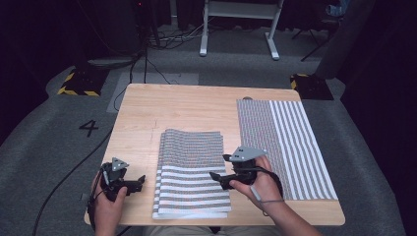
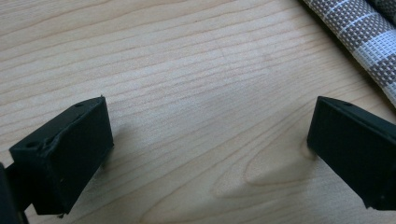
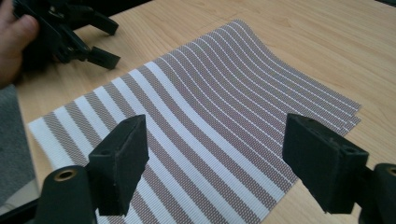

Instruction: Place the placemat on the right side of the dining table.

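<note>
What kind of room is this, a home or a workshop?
Probably a lab or recording studio, not a home: a bare wooden table on grey carpet, hazard-striped stand bases with cables, a floor number 4, dark surroundings, and striped placemats laid out as test props.

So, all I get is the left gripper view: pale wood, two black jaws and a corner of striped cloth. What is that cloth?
Observer: The edge of a layered pile of grey-and-white striped woven placemats in the middle of the light wooden table.
Operator: Just that pile?
Observer: No. A single striped woven placemat lies flat and apart, on the table's right side.
Operator: And the other hand?
Observer: The right hand-held gripper is held at the pile's right edge, jaws wide open.
</note>
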`<state>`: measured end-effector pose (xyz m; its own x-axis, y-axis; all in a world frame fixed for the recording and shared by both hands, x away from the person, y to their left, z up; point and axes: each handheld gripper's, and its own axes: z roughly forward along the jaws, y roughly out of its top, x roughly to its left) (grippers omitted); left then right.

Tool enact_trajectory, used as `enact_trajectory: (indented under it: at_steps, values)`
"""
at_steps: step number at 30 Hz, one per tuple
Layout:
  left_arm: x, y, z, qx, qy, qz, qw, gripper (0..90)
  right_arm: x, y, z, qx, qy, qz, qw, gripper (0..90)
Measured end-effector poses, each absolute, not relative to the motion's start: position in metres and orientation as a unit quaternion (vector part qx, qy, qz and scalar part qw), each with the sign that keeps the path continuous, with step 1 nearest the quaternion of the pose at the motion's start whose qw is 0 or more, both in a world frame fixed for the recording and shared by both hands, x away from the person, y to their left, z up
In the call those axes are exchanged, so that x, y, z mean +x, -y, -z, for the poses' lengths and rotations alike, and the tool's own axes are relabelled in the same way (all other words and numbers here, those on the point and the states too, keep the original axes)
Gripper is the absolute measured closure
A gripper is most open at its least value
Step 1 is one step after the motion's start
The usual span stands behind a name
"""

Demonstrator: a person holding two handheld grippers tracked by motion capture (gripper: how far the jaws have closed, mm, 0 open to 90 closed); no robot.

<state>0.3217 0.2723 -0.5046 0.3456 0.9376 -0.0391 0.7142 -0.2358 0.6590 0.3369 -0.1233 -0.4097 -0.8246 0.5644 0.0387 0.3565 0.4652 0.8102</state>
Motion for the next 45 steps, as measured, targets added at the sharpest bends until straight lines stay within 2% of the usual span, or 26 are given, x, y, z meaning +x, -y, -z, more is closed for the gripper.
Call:
enact_trajectory:
  at_steps: [3,8,12,17,26,29,33,45]
  values:
    - [0.322,-0.272,0.505,0.764,-0.54,-0.183,0.302,0.1,0.341,0.111,0.417,0.274,-0.853,-0.428,0.12,20.9]
    - [0.322,-0.272,0.505,0.764,-0.54,-0.184,0.301,0.1,0.343,0.09,0.434,0.269,-0.872,-0.397,0.096,22.1]
    - [0.322,-0.272,0.505,0.764,-0.54,-0.185,0.302,0.1,0.341,0.075,0.446,0.257,-0.88,-0.382,0.12,22.8]
    - [0.322,-0.272,0.505,0.764,-0.54,-0.185,0.301,0.1,0.334,0.056,0.463,0.258,-0.875,-0.4,0.091,23.6]
    - [0.323,-0.272,0.505,0.764,-0.539,-0.186,0.3,0.1,0.327,0.048,0.487,0.253,-0.881,-0.39,0.086,24.0]
    - [0.324,-0.273,0.505,0.765,-0.539,-0.185,0.3,0.1,0.325,0.048,0.493,0.241,-0.88,-0.396,0.103,24.6]
    - [0.324,-0.272,0.505,0.765,-0.539,-0.187,0.298,0.1,0.323,0.05,0.503,0.235,-0.879,-0.4,0.108,21.0]
    - [0.325,-0.272,0.505,0.765,-0.538,-0.185,0.302,0.1,0.323,0.05,0.504,0.233,-0.88,-0.401,0.107,19.5]
